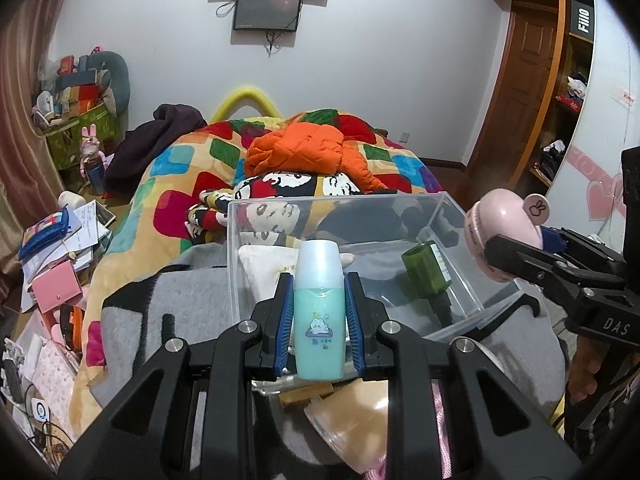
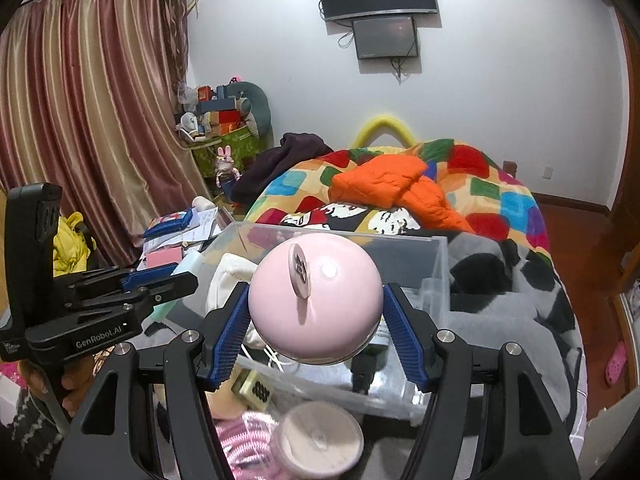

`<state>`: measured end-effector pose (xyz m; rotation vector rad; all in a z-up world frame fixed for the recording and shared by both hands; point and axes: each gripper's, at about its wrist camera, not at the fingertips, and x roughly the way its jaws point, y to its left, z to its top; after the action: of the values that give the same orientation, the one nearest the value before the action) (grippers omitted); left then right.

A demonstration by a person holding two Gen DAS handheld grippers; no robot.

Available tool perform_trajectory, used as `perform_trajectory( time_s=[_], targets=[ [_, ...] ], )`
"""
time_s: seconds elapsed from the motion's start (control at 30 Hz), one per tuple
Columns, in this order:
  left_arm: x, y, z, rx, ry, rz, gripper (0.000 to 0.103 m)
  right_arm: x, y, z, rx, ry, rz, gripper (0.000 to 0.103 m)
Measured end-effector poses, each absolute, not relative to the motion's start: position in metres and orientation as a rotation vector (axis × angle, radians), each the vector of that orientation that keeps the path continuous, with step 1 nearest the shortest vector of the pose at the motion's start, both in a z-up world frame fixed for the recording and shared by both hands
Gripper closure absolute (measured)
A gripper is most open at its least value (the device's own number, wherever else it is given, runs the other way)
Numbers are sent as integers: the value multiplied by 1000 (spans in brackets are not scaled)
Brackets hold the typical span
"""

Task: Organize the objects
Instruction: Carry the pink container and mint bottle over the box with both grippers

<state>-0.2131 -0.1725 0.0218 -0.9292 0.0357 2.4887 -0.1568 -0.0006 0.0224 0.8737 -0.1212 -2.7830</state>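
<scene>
The left gripper [image 1: 319,322] is shown at the lower centre of the left wrist view, levelled over the near wall of a clear plastic bin [image 1: 452,208]; its blue pads [image 1: 285,320] are closed against the sides of an upright teal lotion bottle [image 1: 319,312], whose pale cap rises above the fingertips. The right gripper [image 2: 316,320] is seen at the lower centre of the right wrist view, its blue pads [image 2: 230,338] pressed to a round pink container [image 2: 314,300] at its widest part, held above the bin [image 2: 438,264]; the same container [image 1: 500,236] appears at the right edge of the left wrist view, beside the bin's right wall. A hand [image 2: 78,384] gripping the left gripper's handle is visible at the lower left of the right wrist view. Inside the bin, a dark green bottle [image 1: 428,272] lies tilted at right and a white pouch [image 1: 266,272] lies at left. The bin rests on a grey blanket [image 1: 192,308] on a bed with a patchwork quilt [image 1: 180,168] and an orange jacket [image 1: 304,148]. Below the grippers, a beige lidded jar [image 1: 352,420] and a pink cord [image 2: 244,440] are partly hidden by the gripper frames. Scattered papers [image 1: 84,232] occupy the left of the frame.
</scene>
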Motion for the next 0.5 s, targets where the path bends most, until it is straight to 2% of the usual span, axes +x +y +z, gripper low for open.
perform_trajectory(
  time_s=[0.5],
  targets=[
    [-239,-172,-1,-994,24,2491,79,-201,-14,-10,1024,-82,-2732,41]
  ],
)
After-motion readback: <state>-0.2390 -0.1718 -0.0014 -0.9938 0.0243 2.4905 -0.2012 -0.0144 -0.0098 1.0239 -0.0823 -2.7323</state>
